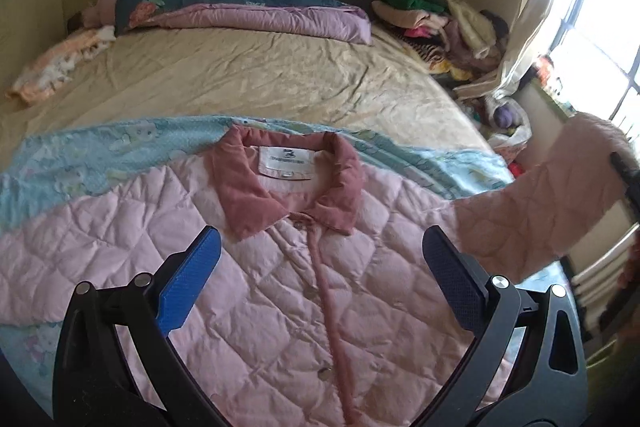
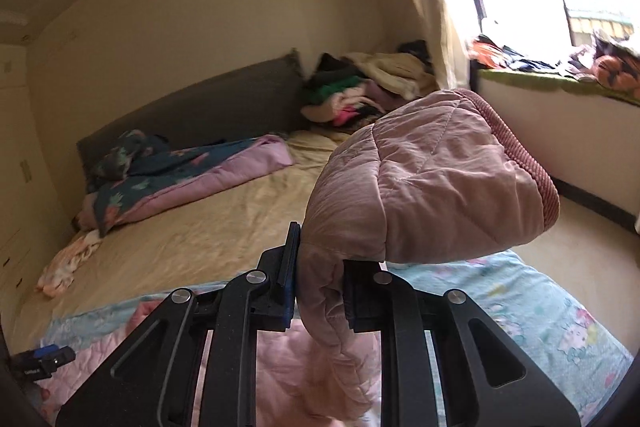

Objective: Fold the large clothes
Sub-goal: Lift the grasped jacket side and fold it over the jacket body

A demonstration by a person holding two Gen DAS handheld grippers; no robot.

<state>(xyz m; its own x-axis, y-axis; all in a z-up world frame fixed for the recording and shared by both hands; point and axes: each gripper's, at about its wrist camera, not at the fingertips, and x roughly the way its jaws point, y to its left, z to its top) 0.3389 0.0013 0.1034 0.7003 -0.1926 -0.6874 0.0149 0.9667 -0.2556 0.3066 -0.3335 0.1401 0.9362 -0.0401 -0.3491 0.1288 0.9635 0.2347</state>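
there, jacket sleeve (image 2: 424, 187) between the right jaws, pinched

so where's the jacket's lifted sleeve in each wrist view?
Left wrist: the sleeve stretches from the jacket to the right edge, raised off the bed.
Right wrist: centre frame, the sleeve is pinched in the right gripper, cuff up right.
Shared landmark: the clothes pile beside the headboard.
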